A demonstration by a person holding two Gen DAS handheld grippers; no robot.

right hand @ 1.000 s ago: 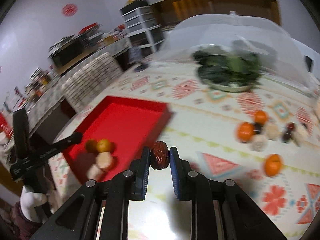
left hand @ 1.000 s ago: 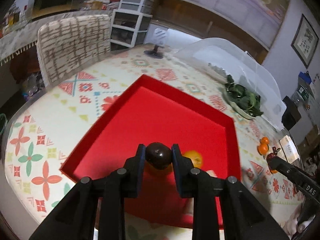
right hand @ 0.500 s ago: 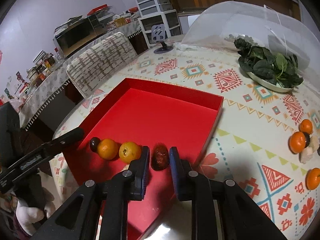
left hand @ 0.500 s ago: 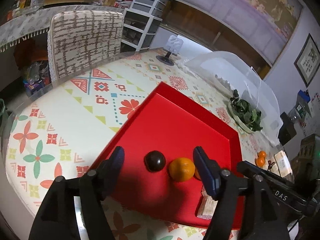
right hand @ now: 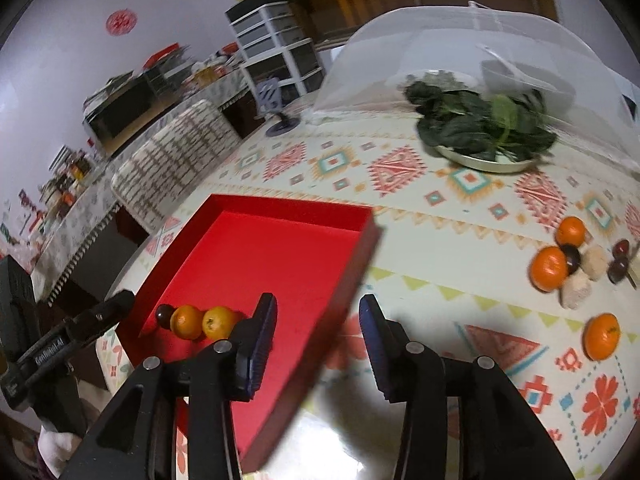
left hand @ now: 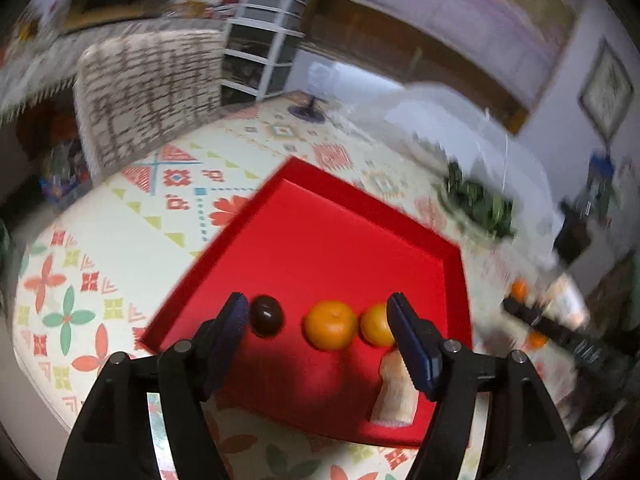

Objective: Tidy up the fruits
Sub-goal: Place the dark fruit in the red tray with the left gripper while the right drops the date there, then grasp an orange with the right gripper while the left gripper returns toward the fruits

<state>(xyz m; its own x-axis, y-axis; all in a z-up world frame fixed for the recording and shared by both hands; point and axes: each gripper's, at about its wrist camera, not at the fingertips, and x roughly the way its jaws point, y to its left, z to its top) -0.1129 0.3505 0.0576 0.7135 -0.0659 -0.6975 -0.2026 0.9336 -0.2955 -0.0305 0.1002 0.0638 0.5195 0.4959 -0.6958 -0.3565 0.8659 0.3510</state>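
Note:
A red tray lies on the patterned table. In the left wrist view its near edge carries a dark round fruit, two oranges and a pale piece. My left gripper stands open above that row, touching nothing. My right gripper hovers over the tray's right rim, its jaws opening with no fruit between them. The red-brown date it carried shows in neither view. More oranges, dark fruits and pale pieces lie on the table to the right.
A plate of leafy greens sits at the back under a clear mesh food cover. A chair stands at the table's far left. The left gripper's arm reaches in beside the tray's left corner.
The left gripper let go of the dark fruit onto the tray and opened wide. The right gripper brought the date over the tray, spread its jaws, and the date is gone from between them.

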